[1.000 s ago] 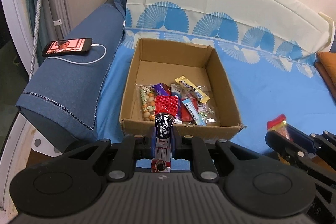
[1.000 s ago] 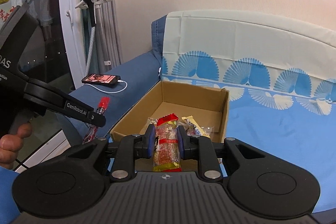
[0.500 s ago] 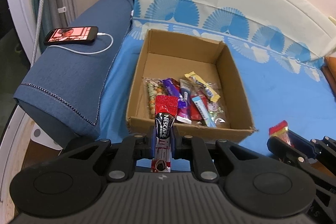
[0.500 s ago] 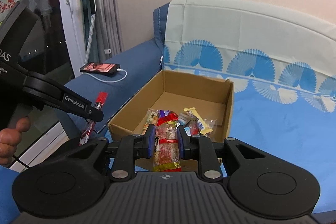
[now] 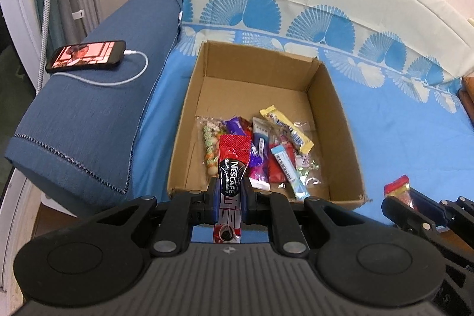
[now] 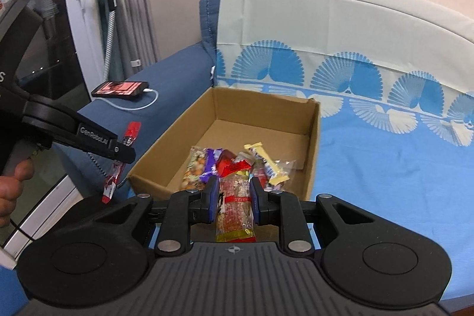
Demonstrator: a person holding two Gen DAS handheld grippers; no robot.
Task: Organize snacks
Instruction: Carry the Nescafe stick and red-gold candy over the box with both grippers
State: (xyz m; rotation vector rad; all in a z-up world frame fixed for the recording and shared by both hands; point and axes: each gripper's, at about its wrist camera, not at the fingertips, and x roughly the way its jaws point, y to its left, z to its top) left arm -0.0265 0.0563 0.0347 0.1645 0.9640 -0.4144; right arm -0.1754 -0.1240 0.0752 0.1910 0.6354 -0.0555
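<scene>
Now, my left gripper (image 5: 229,193) pinches the Nescafé stick (image 5: 232,168) just short of the cardboard box (image 5: 189,126) and my right gripper (image 6: 234,197) clamps the red snack bar (image 6: 235,197), so letting go early risks dropping either outside.

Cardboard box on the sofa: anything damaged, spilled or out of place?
The brown cardboard box has a slightly frayed near-right corner, nothing more. Its snack packets all lie inside, bunched at the near end. Nothing is spilled on the blue sofa cover.
</scene>
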